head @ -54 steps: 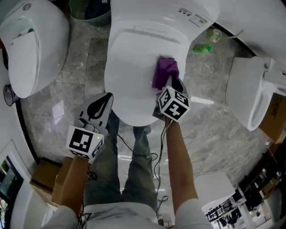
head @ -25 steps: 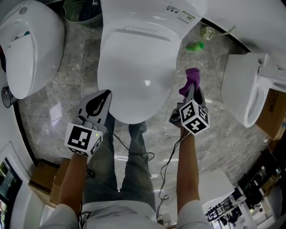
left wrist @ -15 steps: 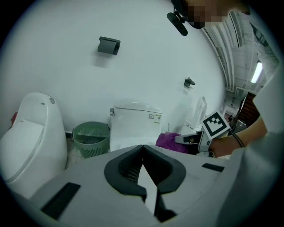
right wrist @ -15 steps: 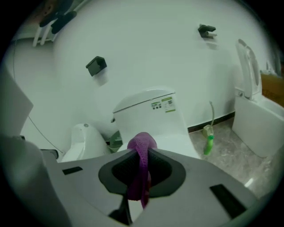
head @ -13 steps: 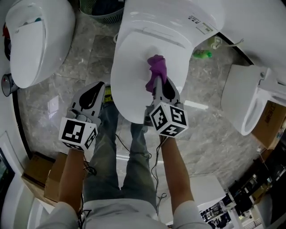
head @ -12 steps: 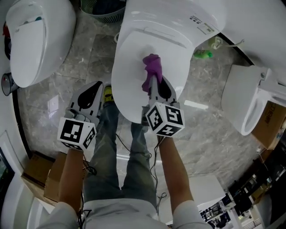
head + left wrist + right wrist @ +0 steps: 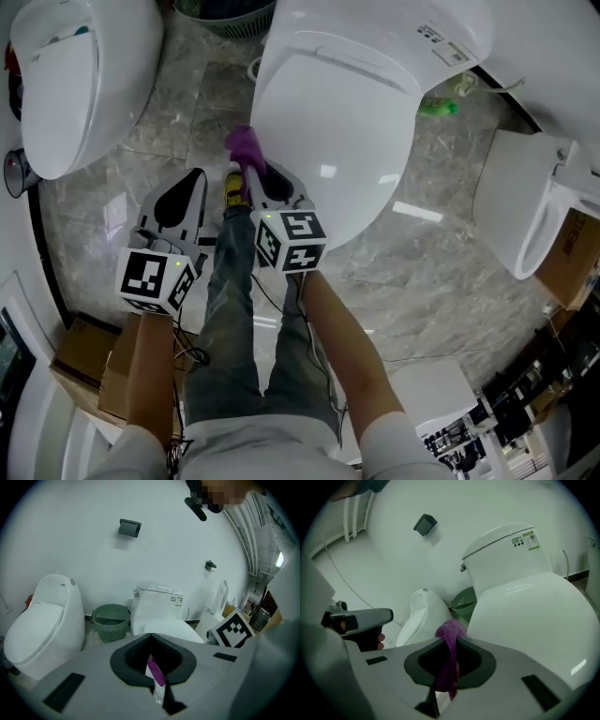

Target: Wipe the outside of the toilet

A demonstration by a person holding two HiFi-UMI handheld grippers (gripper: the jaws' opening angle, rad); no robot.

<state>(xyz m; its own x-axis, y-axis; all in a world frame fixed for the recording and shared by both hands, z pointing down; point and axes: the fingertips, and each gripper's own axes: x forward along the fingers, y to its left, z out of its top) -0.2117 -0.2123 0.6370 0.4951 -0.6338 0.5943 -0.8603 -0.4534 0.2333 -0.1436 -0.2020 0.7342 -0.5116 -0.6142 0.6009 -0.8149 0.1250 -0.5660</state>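
Observation:
A white toilet (image 7: 337, 122) with its lid down fills the upper middle of the head view. My right gripper (image 7: 255, 178) is shut on a purple cloth (image 7: 244, 145), which is pressed to the left outer side of the bowl. In the right gripper view the purple cloth (image 7: 449, 632) hangs bunched between the jaws of my right gripper (image 7: 451, 641), with the toilet (image 7: 529, 616) close on the right. My left gripper (image 7: 194, 176) hovers left of the bowl, shut and holding nothing. The left gripper view shows my left gripper (image 7: 151, 635), and the toilet (image 7: 159, 606) ahead.
Another white toilet (image 7: 75, 75) stands at the left and a third (image 7: 525, 206) at the right. A green basket (image 7: 220, 9) sits by the back wall. Cardboard boxes (image 7: 103, 375) lie at lower left. The person's legs and a yellow shoe (image 7: 232, 187) are below the bowl.
My right gripper has carried the purple cloth off the top of the lid and down to the bowl's left side. The left gripper has stayed shut near the same spot.

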